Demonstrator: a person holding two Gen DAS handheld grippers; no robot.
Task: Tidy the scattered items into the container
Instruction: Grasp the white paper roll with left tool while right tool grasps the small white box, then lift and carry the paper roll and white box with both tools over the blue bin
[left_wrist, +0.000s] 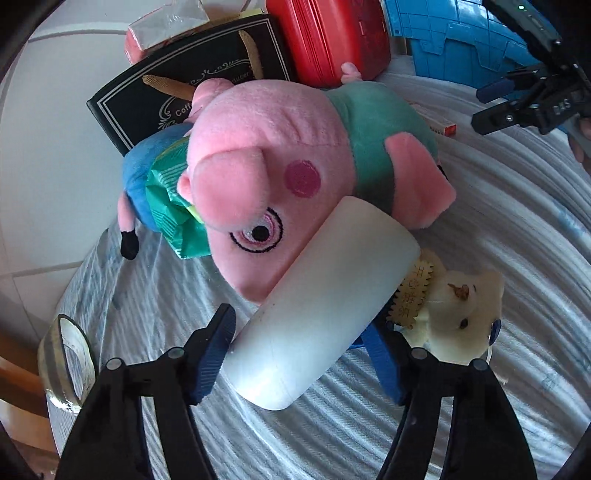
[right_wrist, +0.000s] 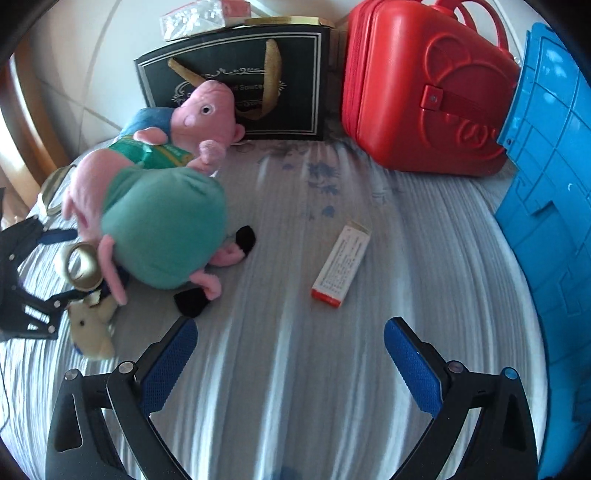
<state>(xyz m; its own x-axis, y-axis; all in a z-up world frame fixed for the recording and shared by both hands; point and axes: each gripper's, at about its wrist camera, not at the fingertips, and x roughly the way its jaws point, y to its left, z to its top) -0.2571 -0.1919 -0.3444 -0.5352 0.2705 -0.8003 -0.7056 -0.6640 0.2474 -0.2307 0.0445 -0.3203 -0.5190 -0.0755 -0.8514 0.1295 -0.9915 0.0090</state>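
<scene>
partly hidden: white bottle (left_wrist: 321, 317) covers right finger of left gripper (left_wrist: 295, 354).

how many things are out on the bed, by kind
plush pigs: 2 (big, small)
small teddy bear: 1
white cup: 1
tape roll: 1
small carton: 1
black gift bag: 1
red case: 1
blue crate: 1
total: 9

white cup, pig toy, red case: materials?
White cup: looks like matte translucent plastic, with a soft, even sheen. Pig toy: plush fabric, fuzzy nap and stitched eye. Red case: hard glossy plastic, moulded ridges and sharp highlights.
</scene>
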